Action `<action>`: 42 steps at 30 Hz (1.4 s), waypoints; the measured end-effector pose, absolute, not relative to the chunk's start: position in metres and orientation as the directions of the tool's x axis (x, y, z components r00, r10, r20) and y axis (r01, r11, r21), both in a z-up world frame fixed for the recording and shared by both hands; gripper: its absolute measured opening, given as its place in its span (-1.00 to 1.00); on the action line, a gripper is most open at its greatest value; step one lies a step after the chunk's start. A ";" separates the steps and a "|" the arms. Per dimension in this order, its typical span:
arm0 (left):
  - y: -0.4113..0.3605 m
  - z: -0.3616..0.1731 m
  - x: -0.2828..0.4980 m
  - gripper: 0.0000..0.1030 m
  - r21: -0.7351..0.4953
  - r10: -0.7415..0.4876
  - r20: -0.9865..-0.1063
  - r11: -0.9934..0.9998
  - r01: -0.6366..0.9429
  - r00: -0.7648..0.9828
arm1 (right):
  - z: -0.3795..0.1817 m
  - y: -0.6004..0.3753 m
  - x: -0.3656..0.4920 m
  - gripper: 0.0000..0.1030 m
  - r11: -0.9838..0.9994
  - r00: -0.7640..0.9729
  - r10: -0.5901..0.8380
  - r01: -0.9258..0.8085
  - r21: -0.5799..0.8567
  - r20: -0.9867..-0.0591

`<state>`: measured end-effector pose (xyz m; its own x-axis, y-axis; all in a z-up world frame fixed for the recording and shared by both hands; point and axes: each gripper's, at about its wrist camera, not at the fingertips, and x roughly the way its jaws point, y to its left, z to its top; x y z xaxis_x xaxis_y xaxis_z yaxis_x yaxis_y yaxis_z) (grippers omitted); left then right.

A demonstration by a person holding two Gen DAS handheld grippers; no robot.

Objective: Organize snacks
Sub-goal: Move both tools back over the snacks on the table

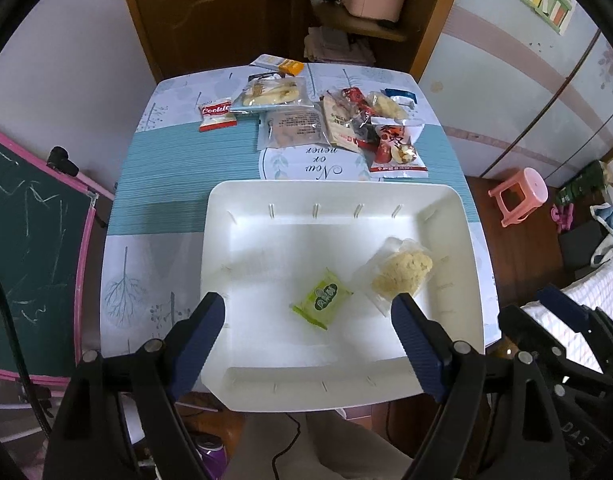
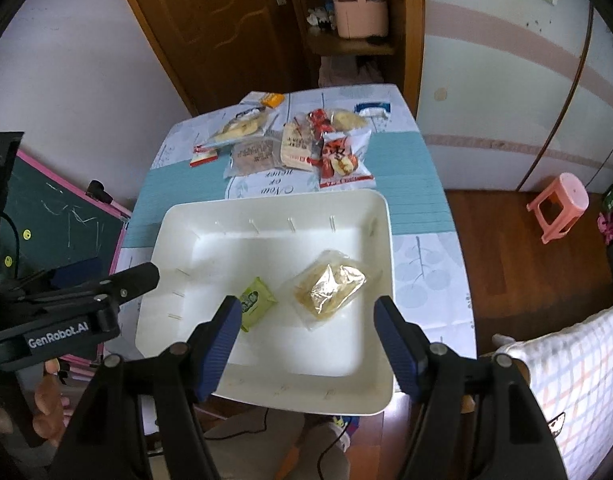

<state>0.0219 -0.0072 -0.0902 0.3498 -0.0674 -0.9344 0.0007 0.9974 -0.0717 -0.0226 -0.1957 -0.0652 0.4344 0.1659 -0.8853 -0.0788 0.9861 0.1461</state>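
Roughly a fifth done, by my count. White tray (image 1: pixel 226 248) fills the lower middle of both views, on the near end of the table (image 1: pixel 166 152).

In the tray, two packs:
- green pack (image 1: pixel 321 299), centre, lying flat
- clear pack (image 1: pixel 400 270) with pale crumbly contents, just right of the green one, apart from it

Left to sort, a cluster at the far end of the table, upper middle of the frames. About eight packs, some overlapping, so the count is loose:
- red-and-white cookie pack (image 1: pixel 216 114), far left, alone
- clear pack with yellow pieces (image 1: pixel 271 94)
- brown pack (image 1: pixel 292 128)
- tan pack (image 1: pixel 340 126)
- red-and-white pack (image 1: pixel 396 146), nearest the tray
- small red wrappers and a pale lump behind these; number unclear
- blue-and-white pack (image 1: pixel 400 96), back right
- orange box (image 1: pixel 289 66), far edge

Left gripper (image 1: pixel 306 322): jaws wide apart, empty, above the tray over the green pack.
Right gripper (image 2: pixel 308 322): jaws apart, empty, above the clear pack.

Judgement: both hands free for the next pick from the far cluster.
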 end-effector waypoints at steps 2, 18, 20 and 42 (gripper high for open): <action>-0.008 -0.089 0.019 0.64 -0.072 -0.066 -0.933 0.997 -0.004 0.354 | -0.060 -0.196 -0.027 0.34 0.987 0.454 0.160 -0.084 0.137 -0.877; -0.012 -0.054 -0.011 0.64 -0.074 -0.040 -0.856 0.996 -0.045 0.515 | -0.030 -0.199 -0.046 0.34 0.982 0.620 0.179 -0.154 0.105 -0.764; -0.012 -0.046 -0.013 0.64 -0.091 -0.054 -0.846 0.995 -0.043 0.531 | -0.023 -0.200 -0.048 0.34 0.977 0.634 0.209 -0.174 0.126 -0.744; -0.002 0.068 0.044 0.64 0.004 -0.022 -0.669 0.999 0.033 0.743 | 0.058 -0.197 0.010 0.34 0.979 0.807 0.156 -0.203 -0.020 -0.569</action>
<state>0.0436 -0.0023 0.0684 0.7433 -0.0223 -0.6686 0.0334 0.9994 0.0037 0.0100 -0.1965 0.0581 0.8073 0.1559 -0.5692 -0.2031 0.9789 -0.0199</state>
